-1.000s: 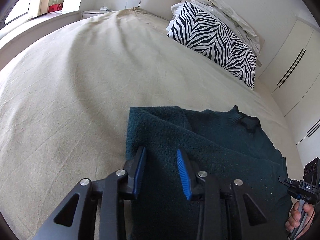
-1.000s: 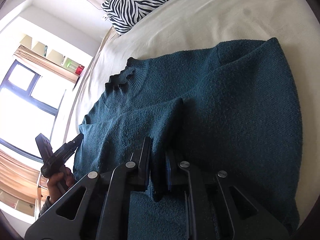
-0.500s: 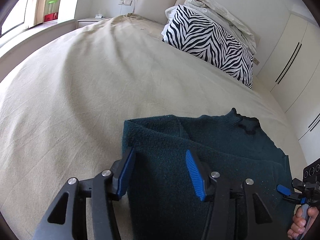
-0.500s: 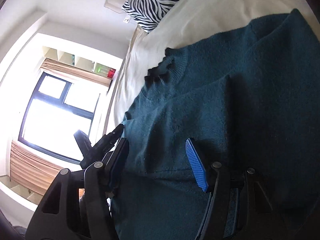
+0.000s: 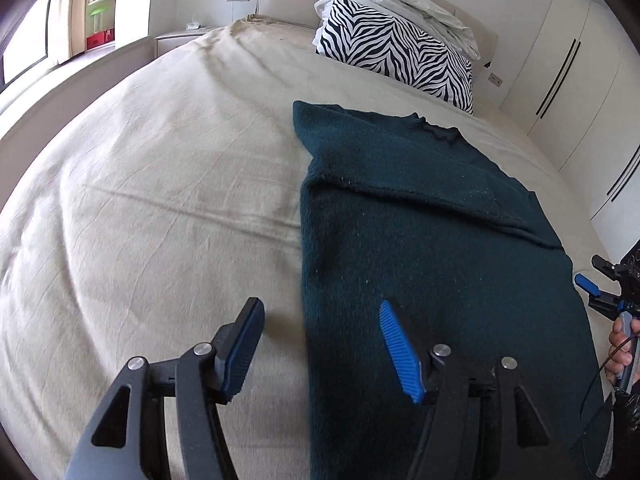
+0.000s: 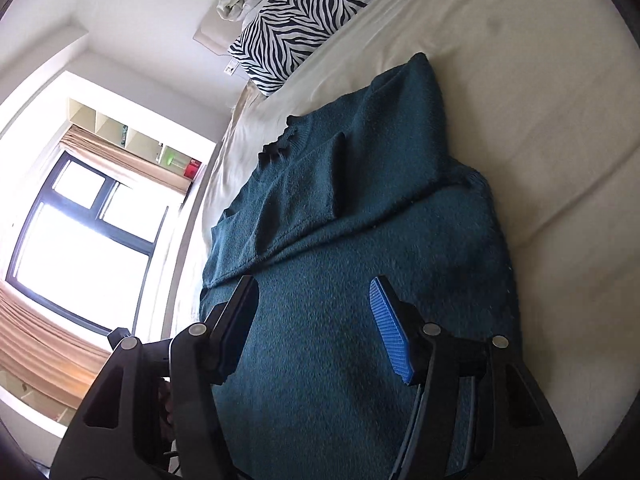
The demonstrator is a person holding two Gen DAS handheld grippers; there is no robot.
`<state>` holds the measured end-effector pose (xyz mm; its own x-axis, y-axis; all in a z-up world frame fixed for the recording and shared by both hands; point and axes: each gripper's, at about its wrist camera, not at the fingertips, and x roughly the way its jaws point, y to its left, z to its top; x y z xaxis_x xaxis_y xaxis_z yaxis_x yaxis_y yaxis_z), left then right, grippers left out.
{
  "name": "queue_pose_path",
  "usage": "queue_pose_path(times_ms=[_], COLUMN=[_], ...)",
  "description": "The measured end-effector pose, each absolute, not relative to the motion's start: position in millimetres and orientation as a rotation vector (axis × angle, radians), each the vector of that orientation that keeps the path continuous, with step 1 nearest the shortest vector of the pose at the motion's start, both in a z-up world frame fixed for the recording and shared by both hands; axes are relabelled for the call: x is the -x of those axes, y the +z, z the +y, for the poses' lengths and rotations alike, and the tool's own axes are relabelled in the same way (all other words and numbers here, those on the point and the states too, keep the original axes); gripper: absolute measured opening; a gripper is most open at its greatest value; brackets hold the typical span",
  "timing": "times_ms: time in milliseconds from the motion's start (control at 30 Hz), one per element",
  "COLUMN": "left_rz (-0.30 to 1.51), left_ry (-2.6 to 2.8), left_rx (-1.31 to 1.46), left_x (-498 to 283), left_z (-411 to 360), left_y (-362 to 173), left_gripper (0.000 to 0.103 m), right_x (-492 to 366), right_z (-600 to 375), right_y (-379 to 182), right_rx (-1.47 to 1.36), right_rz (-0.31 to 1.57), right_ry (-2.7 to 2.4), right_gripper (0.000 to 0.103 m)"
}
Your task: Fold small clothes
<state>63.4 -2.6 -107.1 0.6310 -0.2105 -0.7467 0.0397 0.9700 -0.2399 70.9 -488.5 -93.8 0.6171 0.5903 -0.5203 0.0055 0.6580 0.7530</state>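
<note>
A dark teal knitted sweater [image 5: 420, 232] lies flat on the beige bed [image 5: 160, 200], neck toward the pillows, with both sleeves folded across its chest [image 6: 312, 184]. My left gripper [image 5: 320, 312] hovers over the sweater's left edge near the hem. Its jaws are opening and its blue pads press on nothing. My right gripper [image 6: 314, 286] hangs above the sweater's lower body, jaws opening, with only flat cloth below the gap. In the left wrist view the right gripper [image 5: 600, 288] shows beside the sweater's right edge, held by a hand [image 5: 624, 344].
A zebra-striped pillow [image 5: 392, 56] with crumpled white bedding on top sits at the headboard. White wardrobe doors [image 5: 580, 80] stand along the right. A window [image 6: 80, 240] and a nightstand [image 5: 176, 40] are on the far side. Bare sheet spreads left of the sweater.
The right gripper let go of the sleeve cuff it was shut on. Both grippers widened and pulled back from the folded sleeves toward the hem.
</note>
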Motion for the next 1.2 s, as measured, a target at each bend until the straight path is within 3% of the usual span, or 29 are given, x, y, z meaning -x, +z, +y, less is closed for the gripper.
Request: queue_pose_path(times_ms=[267,533,733,967,1033,1200], left_rz=[0.991,1.069,1.09,1.095,1.11,1.119], left_ry=[-0.166,-0.244,-0.236,-0.246,-0.256,-0.263], left_rx=[0.33,0.302,0.329,0.311,0.316,0.302], left_x=[39,76,78,79,78,80], left_z=[4,-11,-5,-9,-10,-13], left_y=[-128,-131,-140,-141,-143,-142], left_gripper=[0.066,0.061,0.037,0.031,0.014,0.009], right_x=[39,87,104,135,137,139], right_z=[-510,-525,-535,-543,-540,-534], right_y=[-119,-120,-103,-111,-115,-124], right_rx=[-0.788,-0.794,-0.75,-0.726,-0.727,-0.763], right_rz=[0.904,0.907,0.925,1.02,1.046,1.096], right_ry=[0.273,0.231,0.159,0.115,0.121,0.147], right_gripper=[0.057,0.057,0.057,0.057,0.057,0.056])
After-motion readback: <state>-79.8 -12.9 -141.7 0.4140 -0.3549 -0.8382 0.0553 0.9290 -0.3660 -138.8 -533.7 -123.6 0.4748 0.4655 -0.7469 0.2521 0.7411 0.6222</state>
